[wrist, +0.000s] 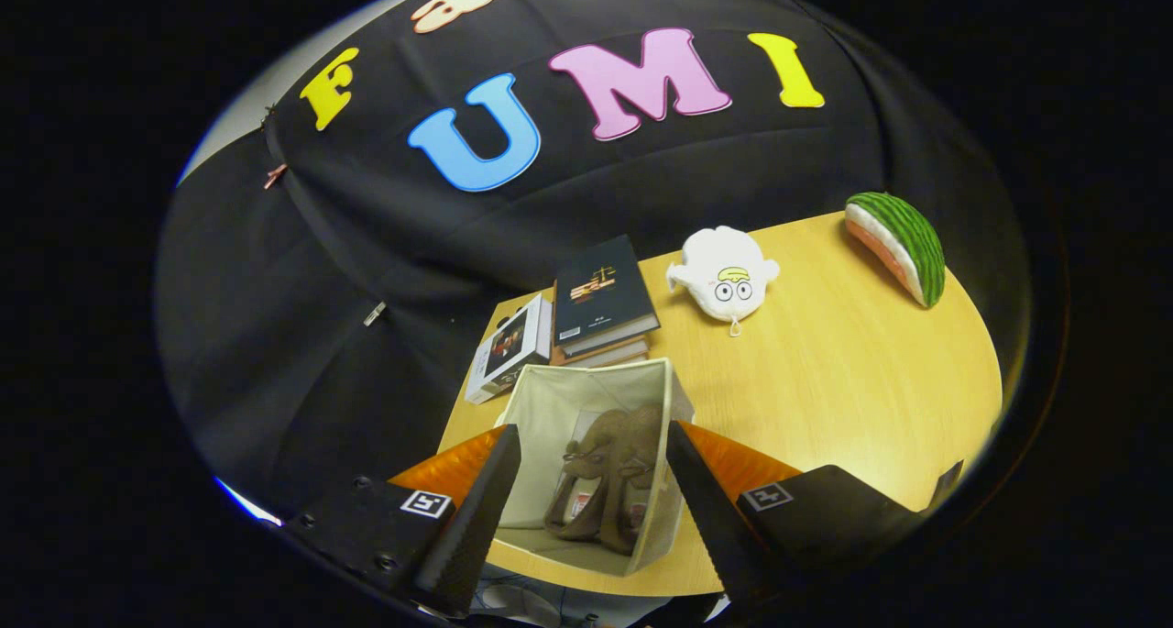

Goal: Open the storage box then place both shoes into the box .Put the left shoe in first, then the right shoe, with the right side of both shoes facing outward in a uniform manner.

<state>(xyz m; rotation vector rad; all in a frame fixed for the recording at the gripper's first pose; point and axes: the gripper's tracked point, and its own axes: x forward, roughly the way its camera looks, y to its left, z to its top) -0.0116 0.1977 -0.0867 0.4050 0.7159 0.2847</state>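
The jaws (594, 490) stood wide apart and released, gripping nothing, their two dark fingers (476, 509) rising from the lower middle of the frame. Between them, just ahead, sat the box (550, 408), a pale fabric bin open at the top, resting on the yellow wooden surface (843, 390). Inside it stood two brown shoes (609, 481), side by side and touching, both upright against the right wall of the box. Beyond the box, toward the centre of the frame, lay a stack of books (600, 298) with another book (509, 348) just to its left. To the right of the stack lay a white plush toy (726, 275), and in the upper right a plush watermelon slice (903, 243).
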